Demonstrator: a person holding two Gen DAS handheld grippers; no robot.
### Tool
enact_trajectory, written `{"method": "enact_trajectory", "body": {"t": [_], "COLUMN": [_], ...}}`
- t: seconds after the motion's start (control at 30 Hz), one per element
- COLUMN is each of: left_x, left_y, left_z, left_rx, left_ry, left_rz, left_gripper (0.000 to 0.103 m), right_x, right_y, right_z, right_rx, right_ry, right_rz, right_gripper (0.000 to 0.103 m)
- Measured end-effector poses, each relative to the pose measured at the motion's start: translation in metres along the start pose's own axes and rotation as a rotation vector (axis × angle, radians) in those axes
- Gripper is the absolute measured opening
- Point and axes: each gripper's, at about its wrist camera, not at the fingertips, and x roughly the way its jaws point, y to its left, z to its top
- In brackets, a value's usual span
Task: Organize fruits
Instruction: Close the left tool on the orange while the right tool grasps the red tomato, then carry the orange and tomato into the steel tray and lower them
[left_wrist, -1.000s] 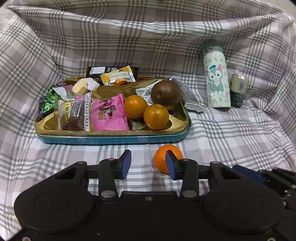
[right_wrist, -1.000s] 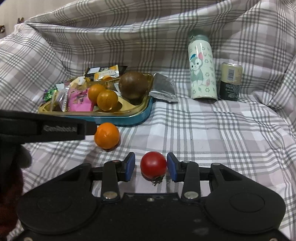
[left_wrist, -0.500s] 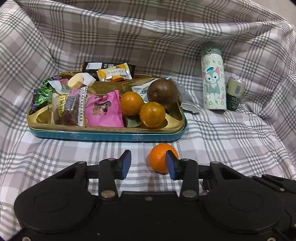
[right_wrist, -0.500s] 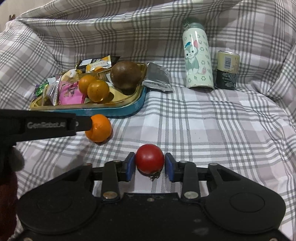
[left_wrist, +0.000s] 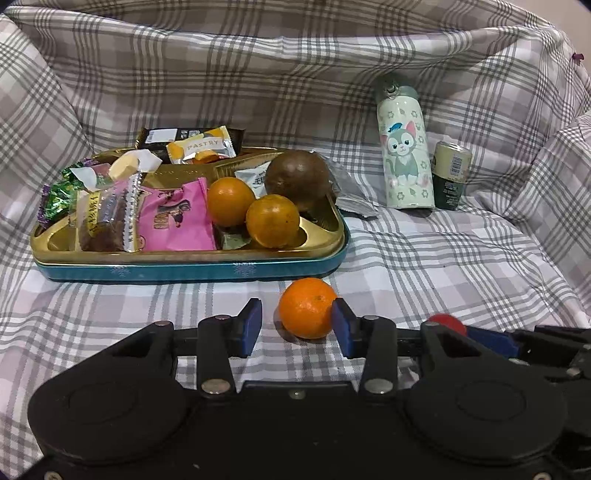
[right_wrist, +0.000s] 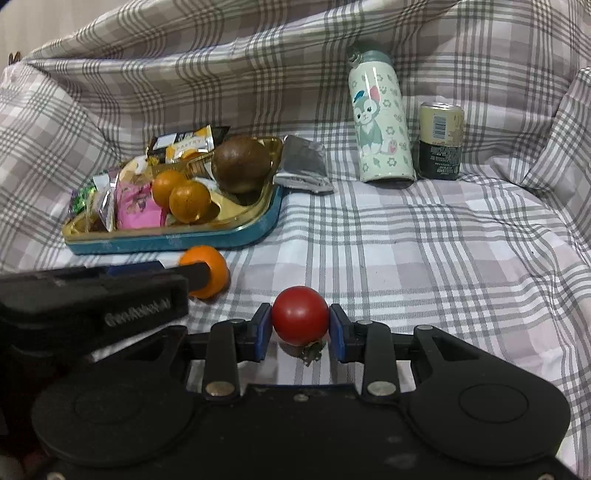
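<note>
A loose tangerine (left_wrist: 307, 308) lies on the plaid cloth just in front of the gold and teal tray (left_wrist: 184, 266). My left gripper (left_wrist: 296, 326) is open around it, the right pad close against its side. A red tomato (right_wrist: 300, 315) sits between the blue pads of my right gripper (right_wrist: 301, 325), which is shut on it. In the tray lie two oranges (left_wrist: 231, 201) (left_wrist: 272, 220) and a brown round fruit (left_wrist: 297, 179). The right wrist view shows the tangerine (right_wrist: 207, 271) partly hidden behind the left gripper's finger.
Snack packets (left_wrist: 173, 218) fill the tray's left half. A silver packet (left_wrist: 351, 199) lies at its right end. A cat-print bottle (left_wrist: 405, 147) and a small can (left_wrist: 451, 175) stand at the back right. Plaid cloth rises on all sides.
My right gripper's fingers have closed onto the tomato. My left gripper has shifted so that the tangerine sits further in between its open fingers.
</note>
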Motion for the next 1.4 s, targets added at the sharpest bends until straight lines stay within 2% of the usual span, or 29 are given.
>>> {"method": "enact_trajectory", "body": {"t": [0.17, 0.3, 0.47, 0.73, 0.87, 1.0, 1.17, 1.27, 1.4], "left_x": [0.007, 0.013, 0.022, 0.031, 0.032, 0.029, 0.021, 0.007, -0.017], "left_y": [-0.002, -0.012, -0.023, -0.033, -0.035, -0.038, -0.034, -0.032, -0.034], "left_z": [0.001, 0.002, 0.005, 0.010, 0.007, 0.006, 0.008, 0.008, 0.003], "left_rx": [-0.017, 0.019, 0.044, 0.059, 0.058, 0.059, -0.012, -0.046, -0.042], "left_ry": [0.019, 0.037, 0.057, 0.077, 0.102, 0.105, 0.133, 0.136, 0.134], "left_rz": [-0.013, -0.012, 0.010, 0.032, 0.042, 0.055, 0.058, 0.059, 0.064], "left_gripper": [0.055, 0.055, 0.054, 0.053, 0.049, 0.045, 0.045, 0.045, 0.045], "right_x": [-0.004, -0.006, -0.007, -0.010, -0.012, -0.012, -0.011, -0.010, -0.010], "right_y": [-0.008, -0.019, -0.034, -0.043, -0.043, -0.042, -0.040, -0.039, -0.037], "right_z": [0.005, 0.011, 0.015, 0.018, 0.018, 0.018, 0.017, 0.015, 0.013], "right_rx": [0.031, 0.066, 0.122, 0.144, 0.153, 0.146, 0.133, 0.127, 0.114], "right_ry": [-0.017, -0.032, -0.028, -0.039, -0.042, -0.042, -0.039, -0.031, -0.022], "right_rz": [0.000, -0.026, -0.037, -0.045, -0.044, -0.046, -0.050, -0.041, -0.024], "right_gripper": [0.034, 0.034, 0.034, 0.034, 0.034, 0.034, 0.034, 0.034, 0.034]}}
